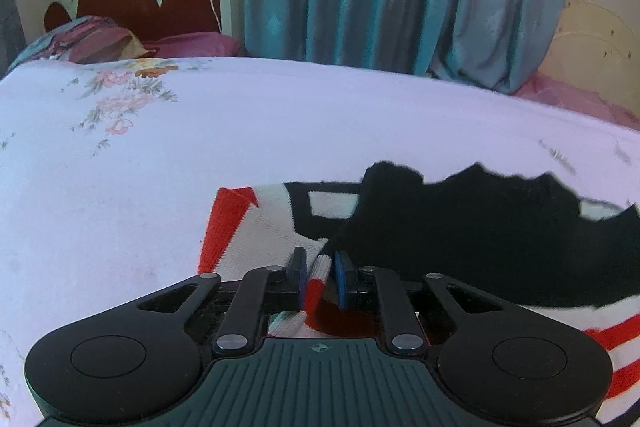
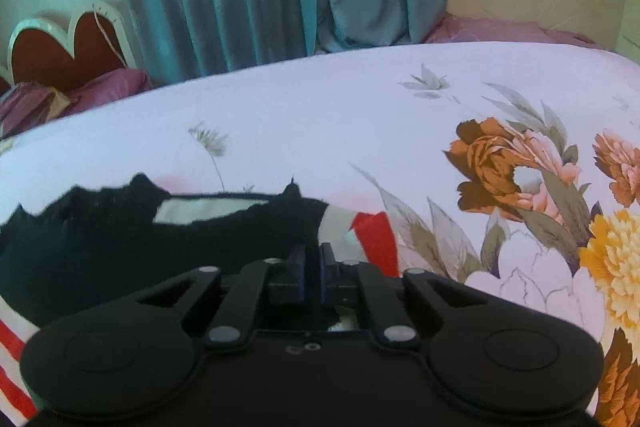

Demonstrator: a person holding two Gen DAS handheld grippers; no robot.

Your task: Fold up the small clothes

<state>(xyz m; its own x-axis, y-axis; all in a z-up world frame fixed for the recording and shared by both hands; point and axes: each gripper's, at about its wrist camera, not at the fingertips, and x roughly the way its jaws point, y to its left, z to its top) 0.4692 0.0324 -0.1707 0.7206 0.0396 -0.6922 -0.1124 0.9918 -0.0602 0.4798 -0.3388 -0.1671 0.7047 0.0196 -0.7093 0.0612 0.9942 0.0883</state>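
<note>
The left gripper point(image 1: 321, 263) pinches a red-and-white edge of the sweater point(image 1: 460, 227), which lies ahead of it on the flowered bedsheet point(image 1: 240, 131). The right gripper point(image 2: 313, 259) has its pads close together over the sweater's black part; whether they grip cloth cannot be told.

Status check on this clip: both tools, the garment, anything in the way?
Left tool shut on sweater edge. Right tool closed on it too. Sweater on bedsheet, nothing in the way.

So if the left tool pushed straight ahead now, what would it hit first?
The left tool is already shut on the garment. Straight ahead it would probably meet more of that garment, its black fold; beyond lies the floral bedsheet. Depth is unclear.
</note>
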